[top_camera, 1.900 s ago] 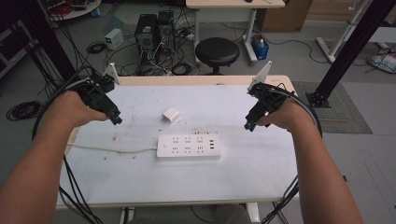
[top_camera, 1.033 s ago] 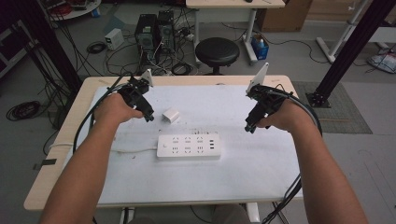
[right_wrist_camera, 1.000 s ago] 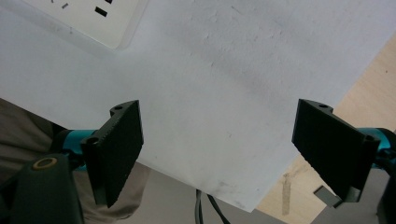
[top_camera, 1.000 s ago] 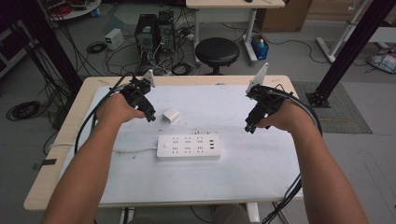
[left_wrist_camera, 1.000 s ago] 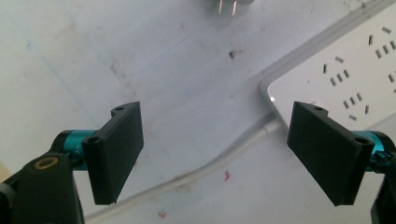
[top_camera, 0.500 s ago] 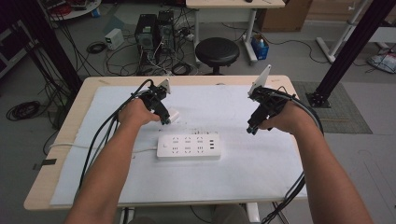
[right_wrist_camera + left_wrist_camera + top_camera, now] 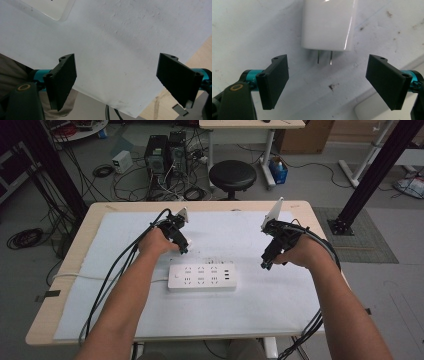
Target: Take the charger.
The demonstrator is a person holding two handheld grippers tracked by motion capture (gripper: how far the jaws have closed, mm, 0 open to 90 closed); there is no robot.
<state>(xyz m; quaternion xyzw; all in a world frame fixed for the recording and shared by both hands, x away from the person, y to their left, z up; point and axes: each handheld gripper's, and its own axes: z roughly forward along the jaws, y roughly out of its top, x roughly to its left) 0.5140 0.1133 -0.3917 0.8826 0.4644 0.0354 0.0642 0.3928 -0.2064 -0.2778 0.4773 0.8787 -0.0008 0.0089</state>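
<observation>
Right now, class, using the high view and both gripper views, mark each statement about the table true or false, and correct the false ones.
1. The left gripper is shut on the white charger. False: its jaws stand open, the charger beyond them.
2. The charger's two prongs point toward the left gripper. True.
3. The right gripper holds the power strip. False: it is open over bare white paper.
4. The power strip lies between the forearms. True.

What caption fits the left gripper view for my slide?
Open left hand-held gripper above a white plug adapter lying on the white sheet, prongs pointing toward the jaws.
</observation>
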